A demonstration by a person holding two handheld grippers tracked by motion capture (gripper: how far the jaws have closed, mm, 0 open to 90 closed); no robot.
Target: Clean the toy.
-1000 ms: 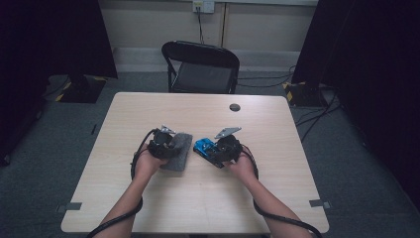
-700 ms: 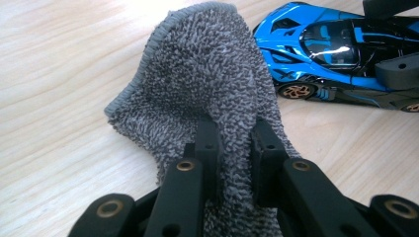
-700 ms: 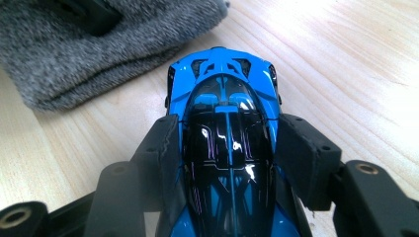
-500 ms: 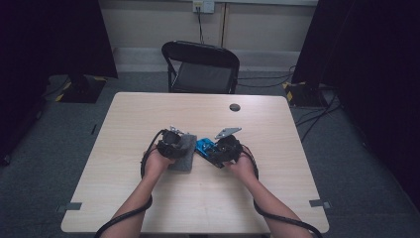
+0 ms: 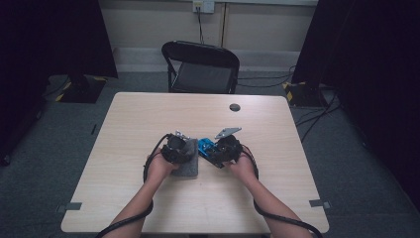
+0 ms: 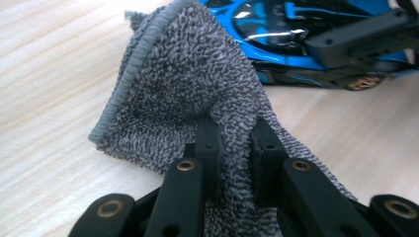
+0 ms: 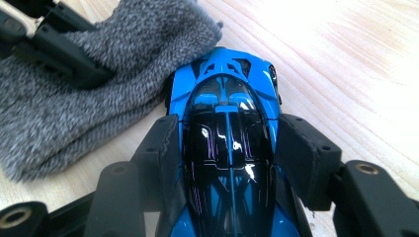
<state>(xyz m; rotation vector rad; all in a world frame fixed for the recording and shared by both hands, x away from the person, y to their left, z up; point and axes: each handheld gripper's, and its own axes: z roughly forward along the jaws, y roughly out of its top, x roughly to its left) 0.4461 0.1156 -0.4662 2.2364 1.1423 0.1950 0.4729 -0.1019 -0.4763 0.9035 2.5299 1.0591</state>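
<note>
I have my left gripper (image 6: 232,148) clamped on a grey towel (image 6: 197,84); a fold of the cloth is pinched tight between the two black jaws, and the rest of it bunches up ahead of them with its hemmed edge standing off the table (image 5: 148,114). My right gripper (image 7: 227,153) is closed on a blue and black toy car (image 7: 230,133), one jaw pressed against each flank, with the car's pointed end facing away from that gripper's camera. In the right gripper view the towel (image 7: 99,84) lies just beside the car at its upper left, touching its front corner, and the jaws of my other gripper sit on the cloth there. From the high view both of my hands meet near the middle of the wooden table, the left gripper (image 5: 174,148) over the towel (image 5: 187,161) and the right gripper (image 5: 224,151) just to its right with the car (image 5: 205,147) between them. Farther back on the table sits a small dark round thing (image 5: 235,107), well apart from my hands, and a black folding chair (image 5: 200,67) stands behind the far edge.
</note>
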